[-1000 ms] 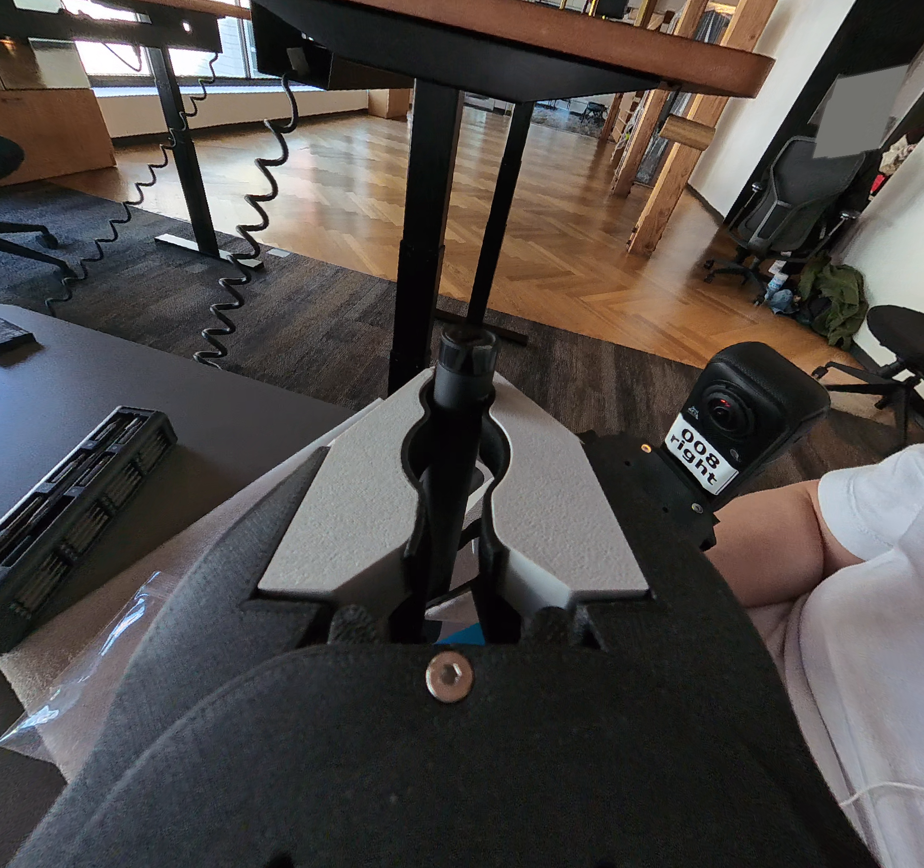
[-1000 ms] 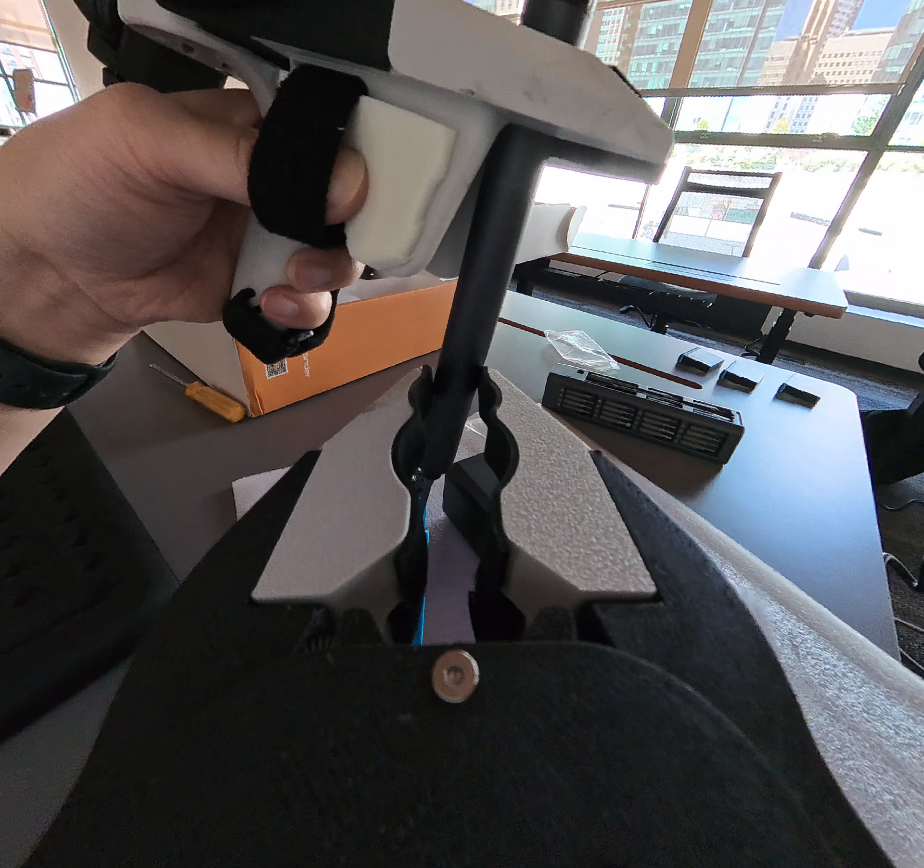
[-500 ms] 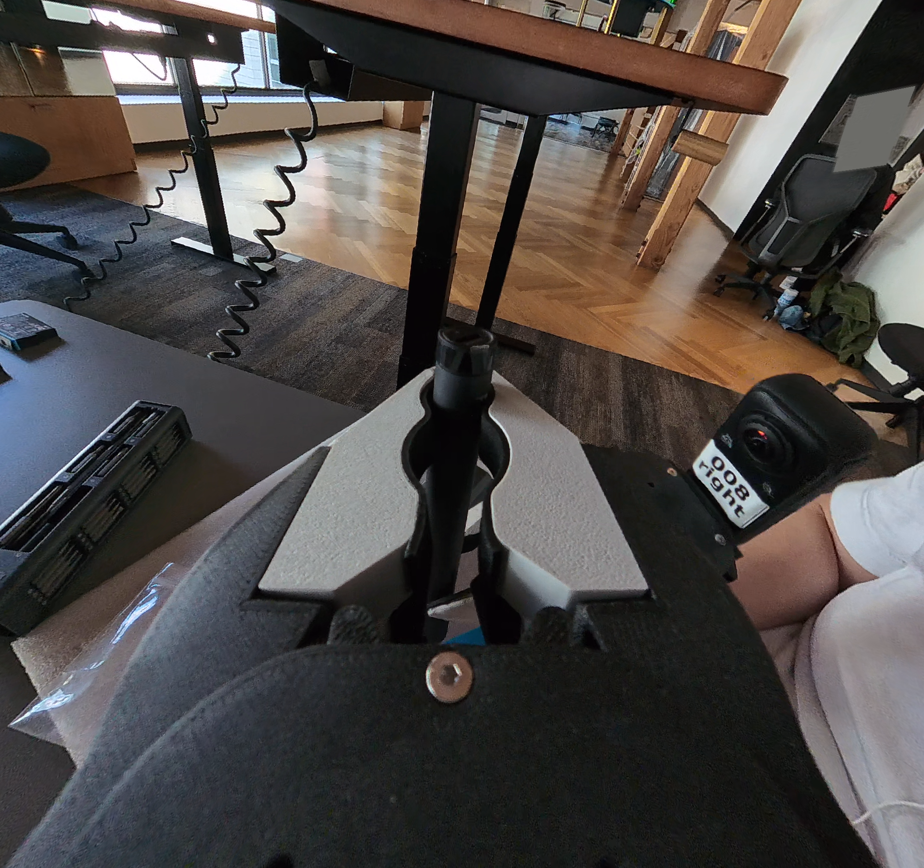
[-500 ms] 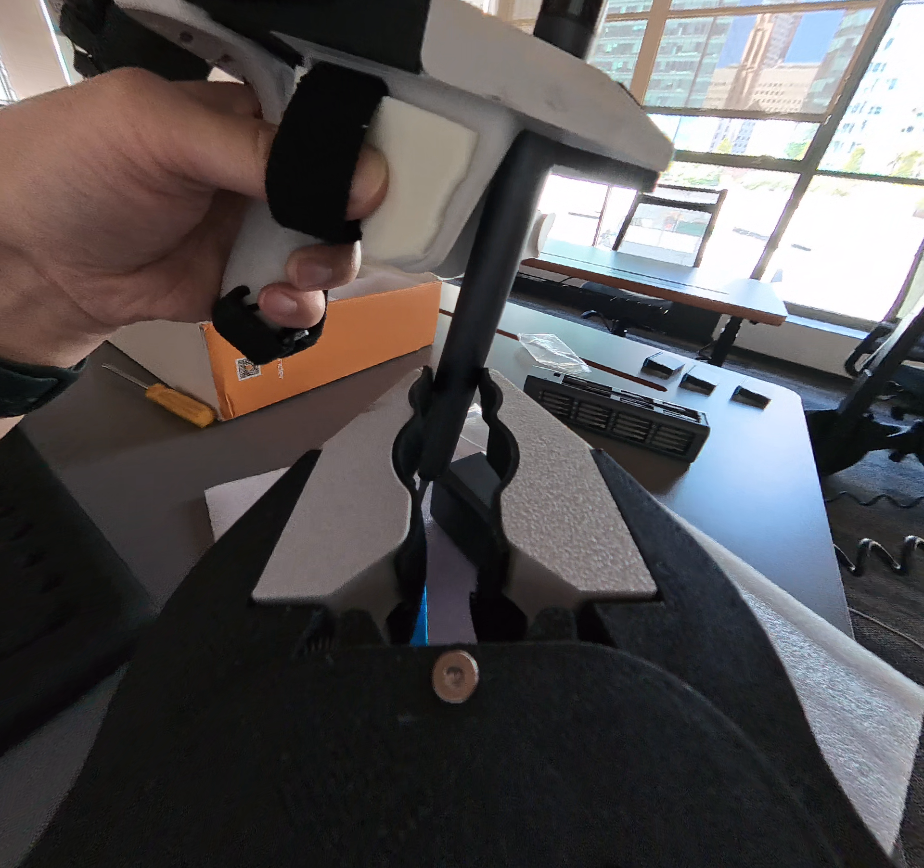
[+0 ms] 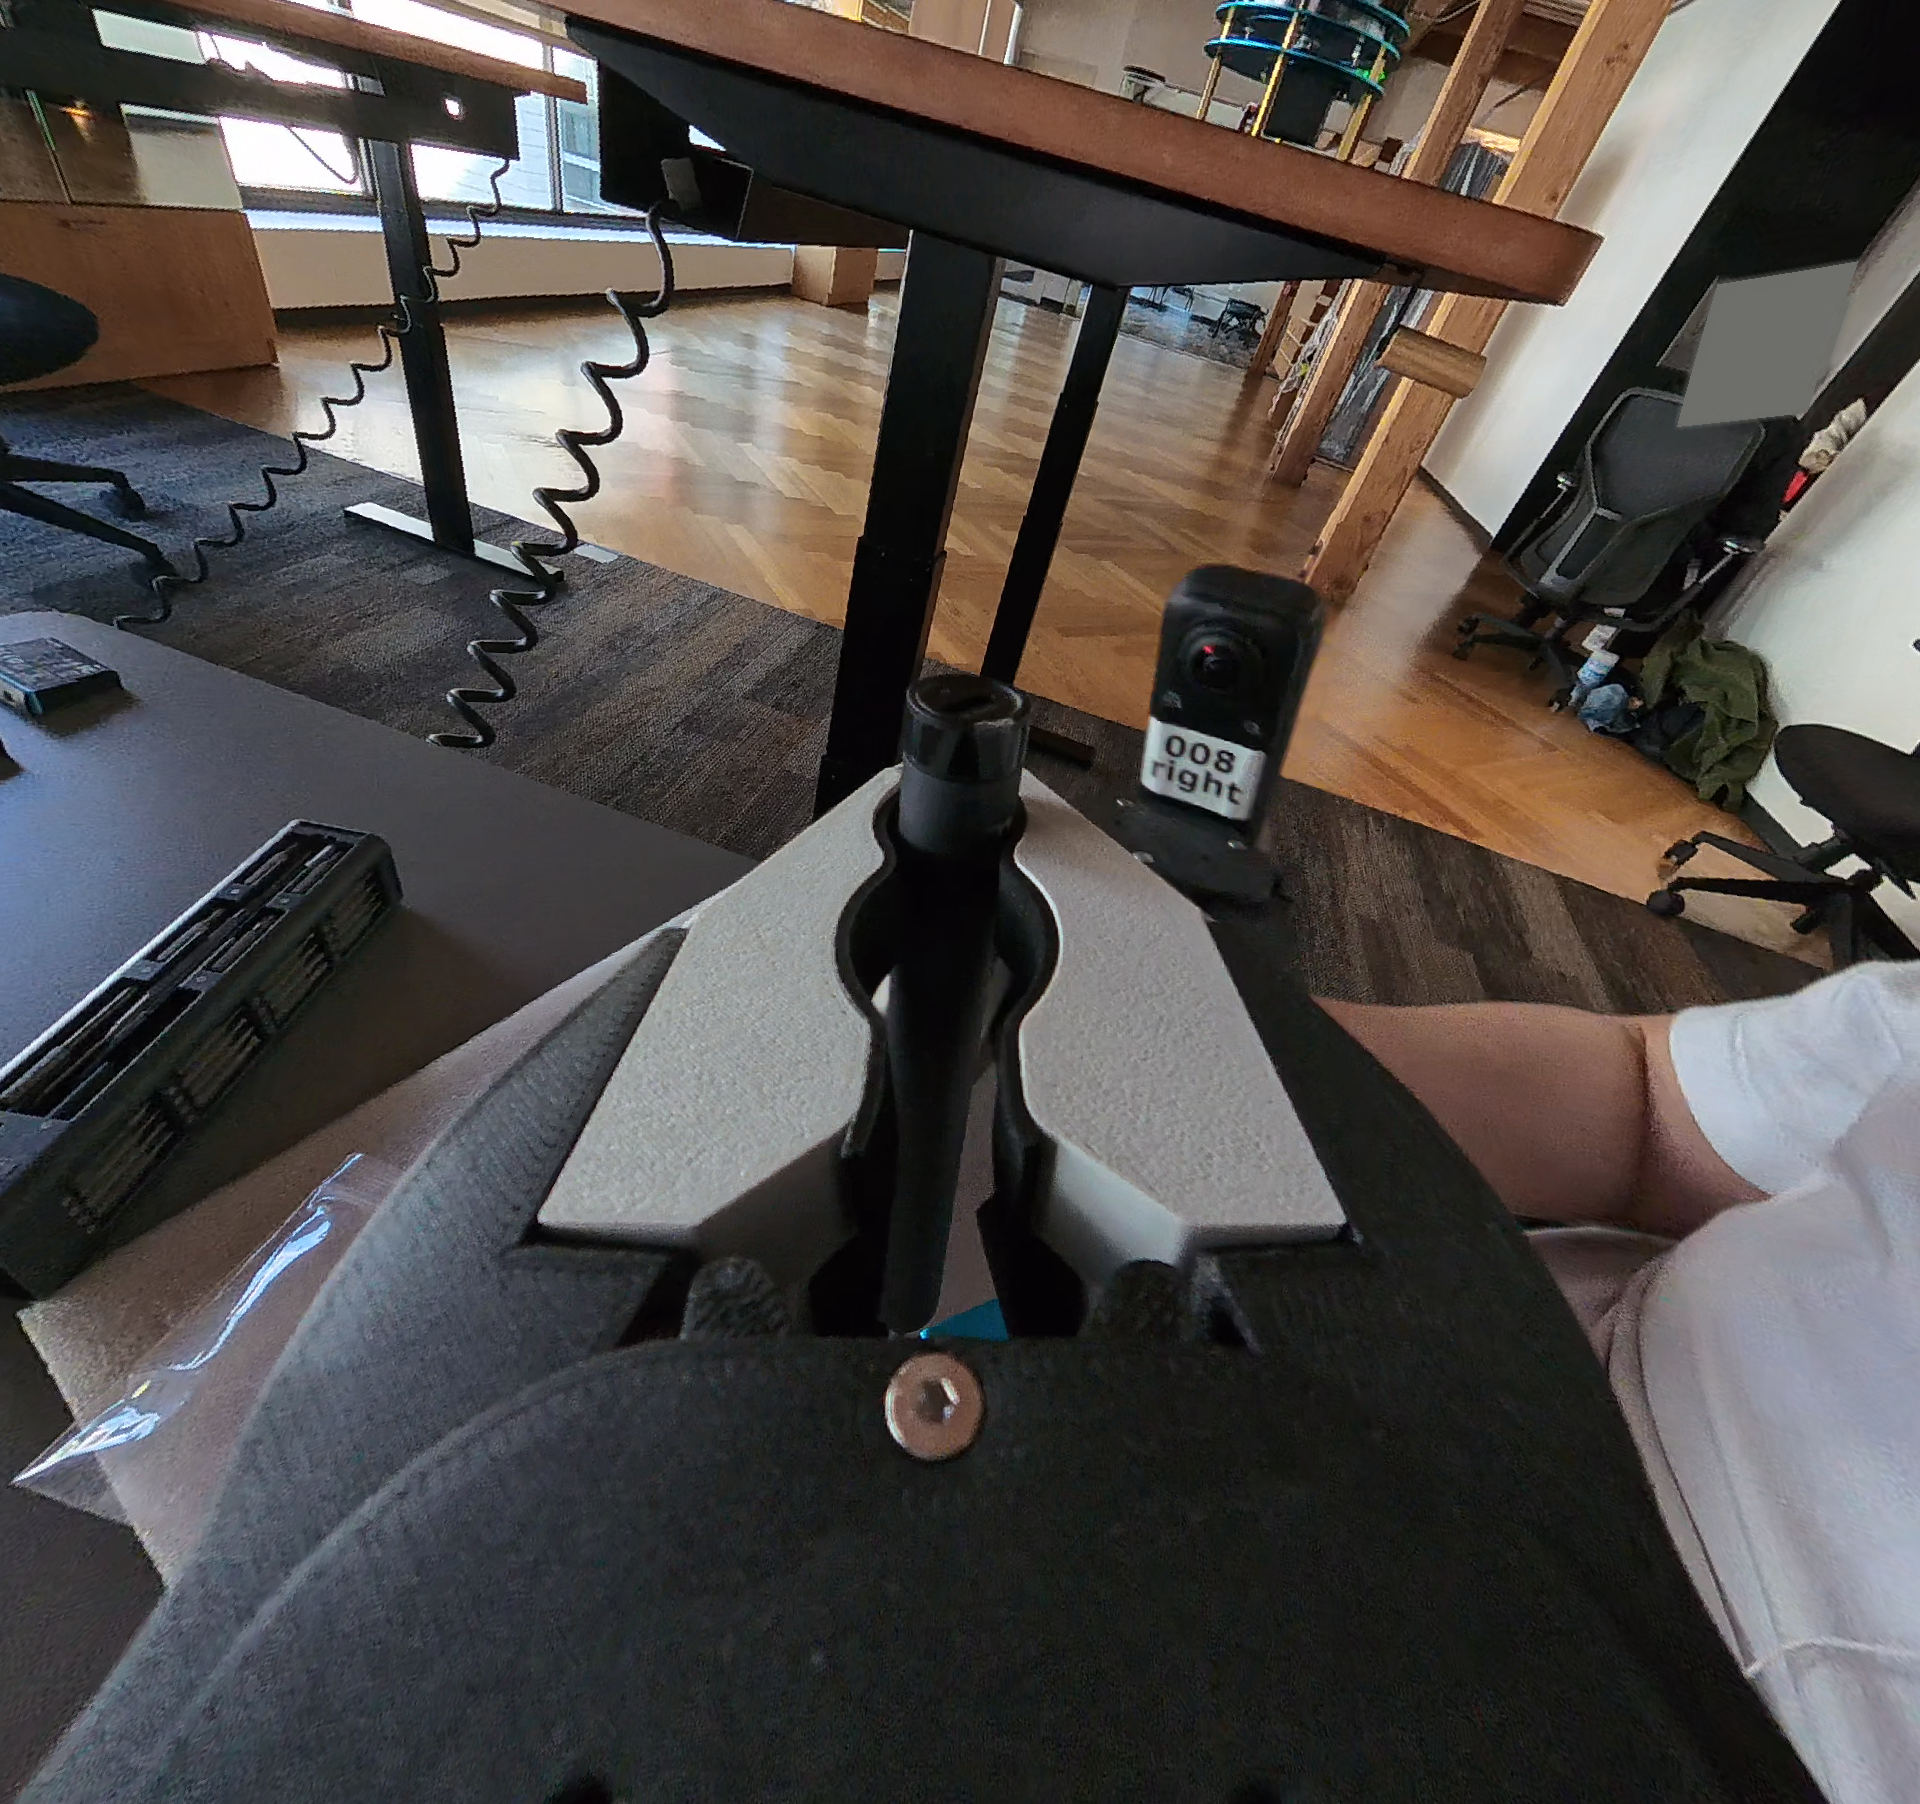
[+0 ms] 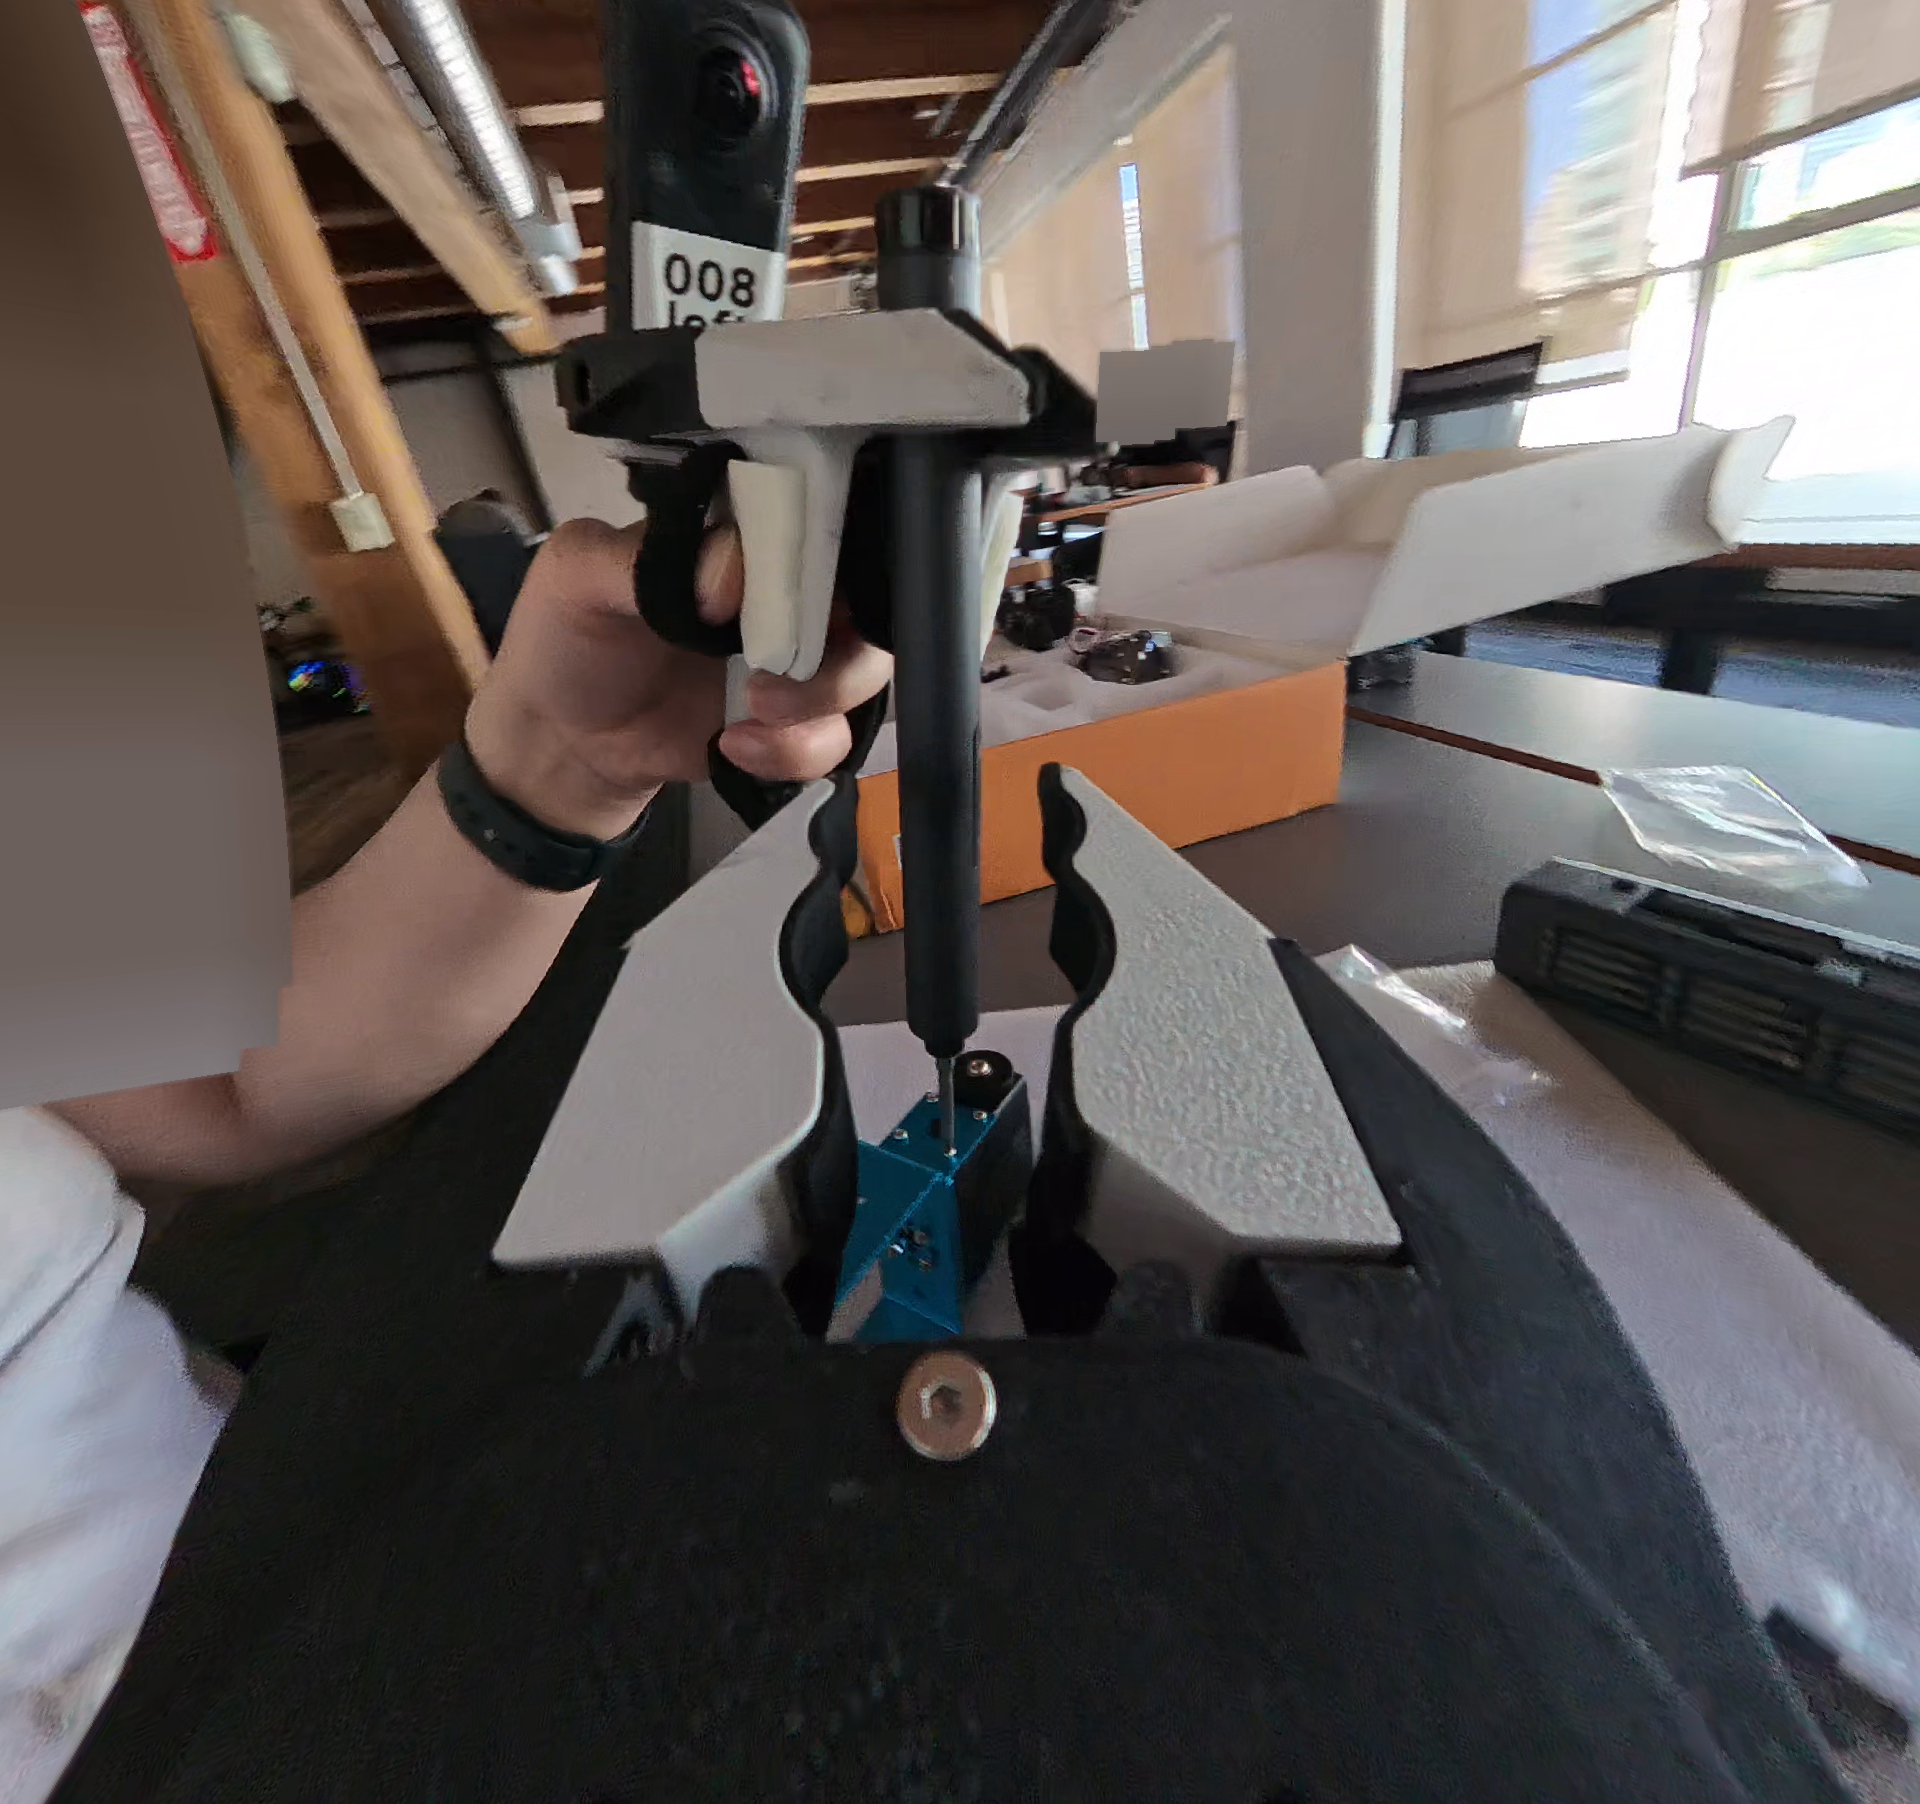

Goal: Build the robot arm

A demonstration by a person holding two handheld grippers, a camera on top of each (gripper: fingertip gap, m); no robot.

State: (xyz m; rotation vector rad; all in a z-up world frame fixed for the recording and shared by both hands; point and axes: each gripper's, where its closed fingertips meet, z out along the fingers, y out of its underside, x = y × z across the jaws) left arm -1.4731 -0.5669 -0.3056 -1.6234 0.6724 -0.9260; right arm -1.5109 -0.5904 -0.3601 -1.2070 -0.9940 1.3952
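Here, in the left wrist view, the left gripper has its two grey fingers pressed in on a slim black electric screwdriver, which runs upright between them, its capped end poking out past the fingertips. The tool's body hides almost all that lies under it; only a sliver of a blue part shows at the base of the fingers. To the left on the dark table lies a black bit case, partly on a pale foam sheet where a clear plastic bag also rests. Just right of the fingers stands the other gripper's camera, and a bare forearm with a white sleeve sits behind it; beyond are a wooden standing desk, coiled cables and office chairs. In the right wrist view, the right gripper has its jaws standing apart, holding nothing, and the screwdriver comes down between them without touching either finger. This view shows what the other cannot: the thin bit set on top of the blue and black servo block, which lies low between the fingers on the foam sheet. It also shows the left gripper from outside, a hand with a black wristband on its handle. Behind stands an open orange box with a white lid, and at right the bit case and another plastic bag.
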